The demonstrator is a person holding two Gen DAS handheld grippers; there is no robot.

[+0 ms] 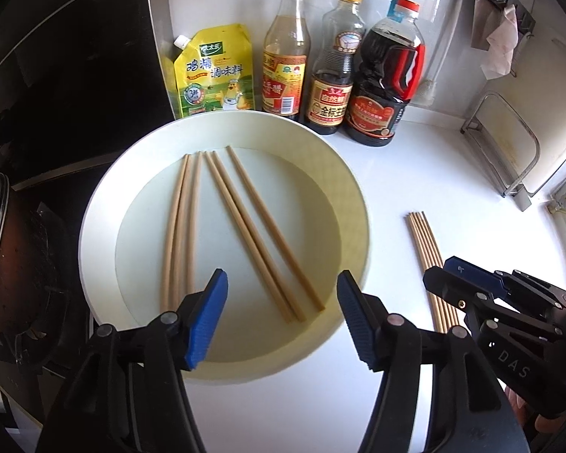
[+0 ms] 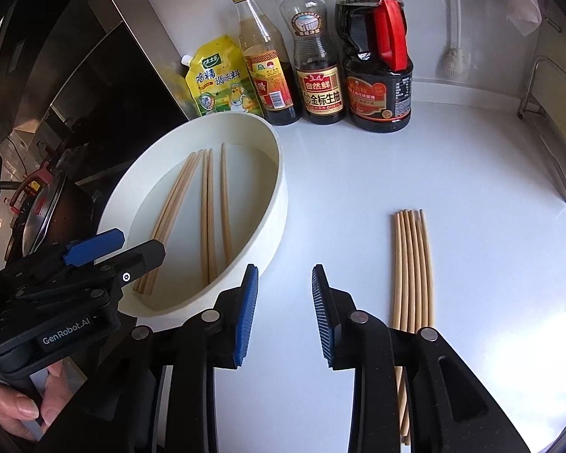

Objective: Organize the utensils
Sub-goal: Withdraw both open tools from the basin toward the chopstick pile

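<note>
1. Six loose chopsticks (image 1: 222,226) lay inside the white bowl (image 1: 105,196).
2. Bundled chopsticks (image 2: 411,264) rested right of the bowl, apart.
3. Left gripper (image 1: 281,321) hung above the bowl, jaws apart, empty.
4. Right gripper (image 2: 285,315) hovered beside the bowl, jaws apart, empty.

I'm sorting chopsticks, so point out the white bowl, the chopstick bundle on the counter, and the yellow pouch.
Bowl (image 1: 105,188), left wrist view, bare left rim.
Bundle (image 2: 411,264), right wrist view, middle of the sticks.
Pouch (image 1: 215,71), left wrist view, front label.

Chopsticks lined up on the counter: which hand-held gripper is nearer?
Right. The right hand-held gripper hangs just beside the chopsticks on the counter; the left hand-held gripper is over the white basin.
</note>
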